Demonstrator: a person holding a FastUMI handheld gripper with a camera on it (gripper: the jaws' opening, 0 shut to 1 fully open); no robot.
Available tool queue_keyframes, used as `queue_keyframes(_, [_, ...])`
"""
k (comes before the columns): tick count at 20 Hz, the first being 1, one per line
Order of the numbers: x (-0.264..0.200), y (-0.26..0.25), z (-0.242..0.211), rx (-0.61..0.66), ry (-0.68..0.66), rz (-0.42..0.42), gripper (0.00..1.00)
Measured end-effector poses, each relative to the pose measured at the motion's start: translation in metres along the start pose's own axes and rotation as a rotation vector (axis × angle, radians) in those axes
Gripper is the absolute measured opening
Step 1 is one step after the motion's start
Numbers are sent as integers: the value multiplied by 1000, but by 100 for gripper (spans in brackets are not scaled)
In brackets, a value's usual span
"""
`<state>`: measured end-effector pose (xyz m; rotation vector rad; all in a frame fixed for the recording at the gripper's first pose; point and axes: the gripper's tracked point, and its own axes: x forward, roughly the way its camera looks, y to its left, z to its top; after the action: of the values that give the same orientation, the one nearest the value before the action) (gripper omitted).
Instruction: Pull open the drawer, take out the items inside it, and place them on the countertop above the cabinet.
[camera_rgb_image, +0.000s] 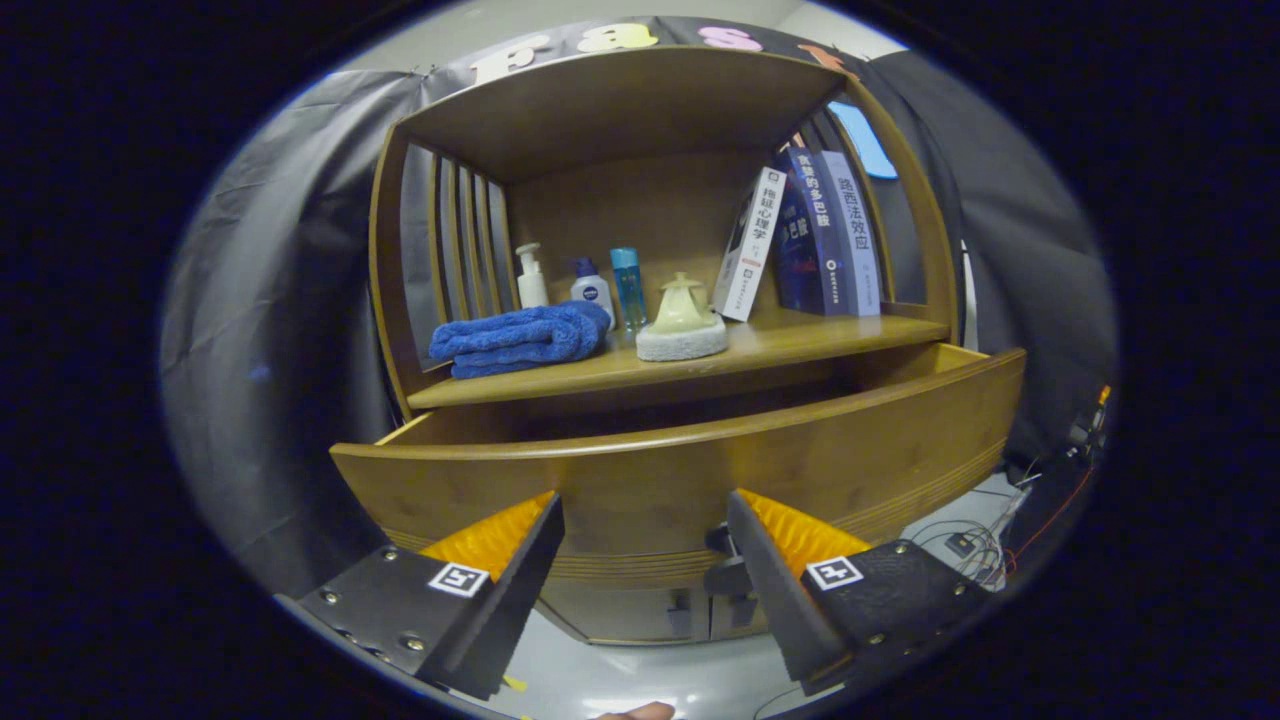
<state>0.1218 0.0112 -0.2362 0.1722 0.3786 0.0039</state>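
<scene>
Drawer out, gripper wide in front of it

Cabinet (640, 110) first: wooden, with a slatted left side, it takes up most of what I see beyond the fingers. Drawer (700, 470) stands pulled out under the shelf; its curved front panel runs across just ahead of the fingertips. I cannot see into it from this height. Countertop (800, 345) above it is the shelf board, already carrying several things.

Books (815, 235) lean together at 2 o'clock on the countertop. Blue towel (520, 340) lies folded at 10 o'clock. White round pad with a pale teapot-shaped piece (683, 315) on top sits just right of the towel, near centre. Behind them, against the back wall: pump bottle (531, 277), small blue-capped bottle (592, 288), clear blue bottle (627, 285), all upright in a row.

Gripper (645, 540) at 6 o'clock: fingers spread wide, gripping nothing, the drawer front between and beyond them. Dark handle piece (722, 560) shows low by the right finger; I cannot tell if it touches.

Cables (975, 545) lie on the floor at 4 o'clock.
</scene>
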Motion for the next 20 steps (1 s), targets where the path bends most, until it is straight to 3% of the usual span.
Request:
queue_keyframes(9, [54, 1, 13, 25, 5, 57, 100])
queue_keyframes(20, [78, 1, 18, 30, 3, 67, 99])
